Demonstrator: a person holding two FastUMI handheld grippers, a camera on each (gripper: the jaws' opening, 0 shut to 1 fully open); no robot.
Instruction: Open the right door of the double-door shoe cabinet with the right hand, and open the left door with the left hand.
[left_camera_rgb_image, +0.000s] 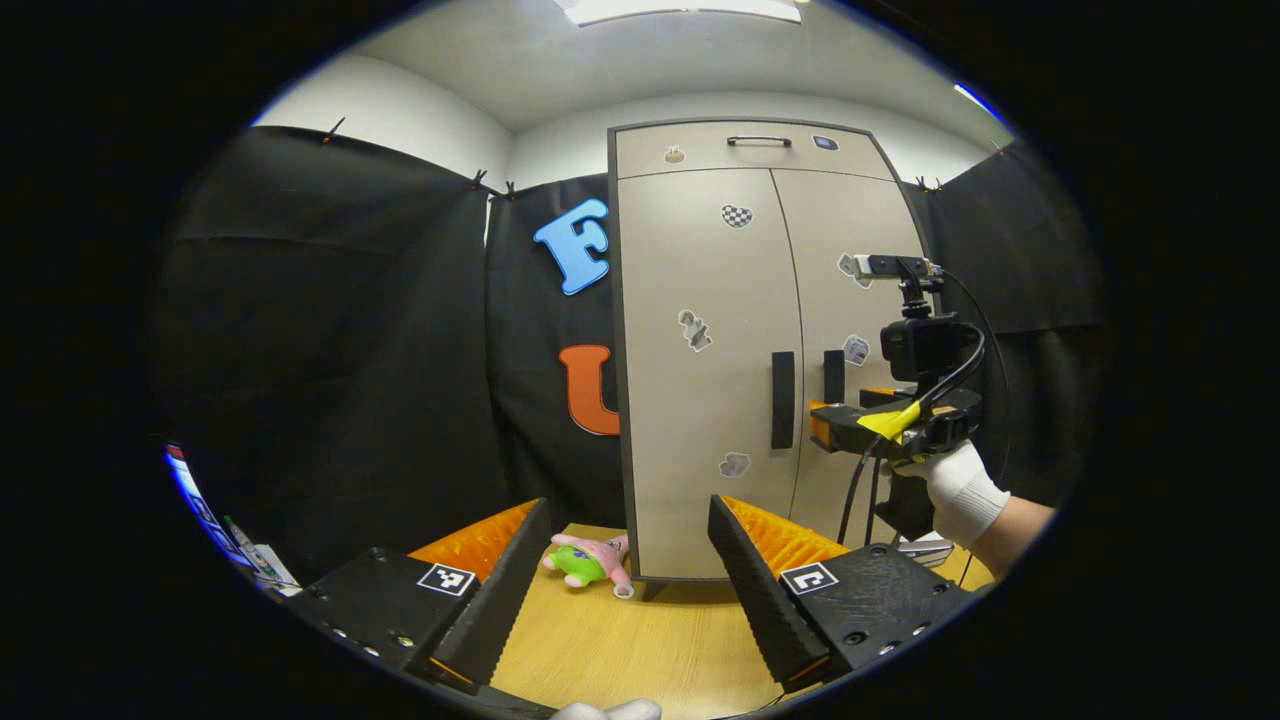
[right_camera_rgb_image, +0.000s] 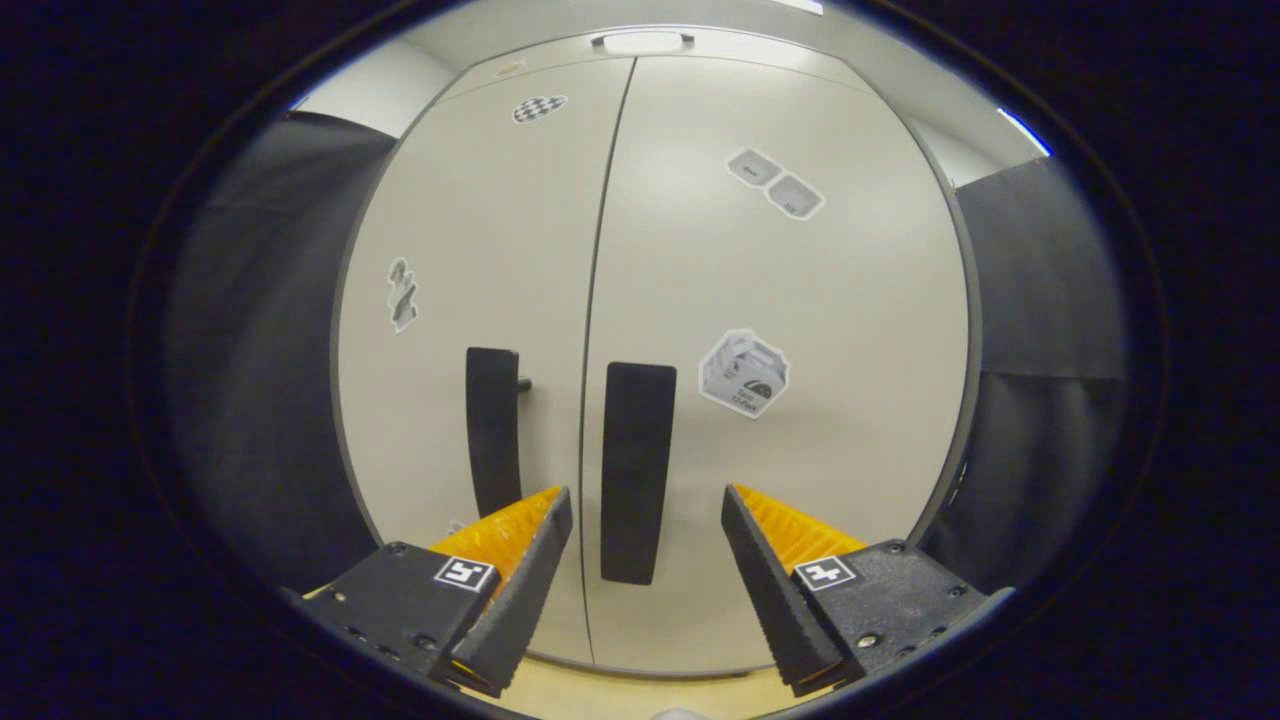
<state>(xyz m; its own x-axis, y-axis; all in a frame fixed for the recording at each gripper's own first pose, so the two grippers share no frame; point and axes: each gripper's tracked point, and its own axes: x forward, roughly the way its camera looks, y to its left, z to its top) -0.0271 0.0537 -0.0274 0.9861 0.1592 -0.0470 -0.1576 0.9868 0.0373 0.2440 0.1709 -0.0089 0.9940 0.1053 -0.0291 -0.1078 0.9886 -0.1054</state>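
Both cabinet doors (right_camera_rgb_image: 700, 330) shut. Right gripper (right_camera_rgb_image: 645, 520) spread apart, close before the right door handle (right_camera_rgb_image: 637, 470), seemingly not touching. Left gripper (left_camera_rgb_image: 628, 530) spread apart, farther back over the table (left_camera_rgb_image: 640, 650), near a plush toy (left_camera_rgb_image: 590, 562).

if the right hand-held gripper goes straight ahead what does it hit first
Most likely the right door's handle, which sits between the open fingers of the right hand-held gripper on the closed right door; depth is unclear.
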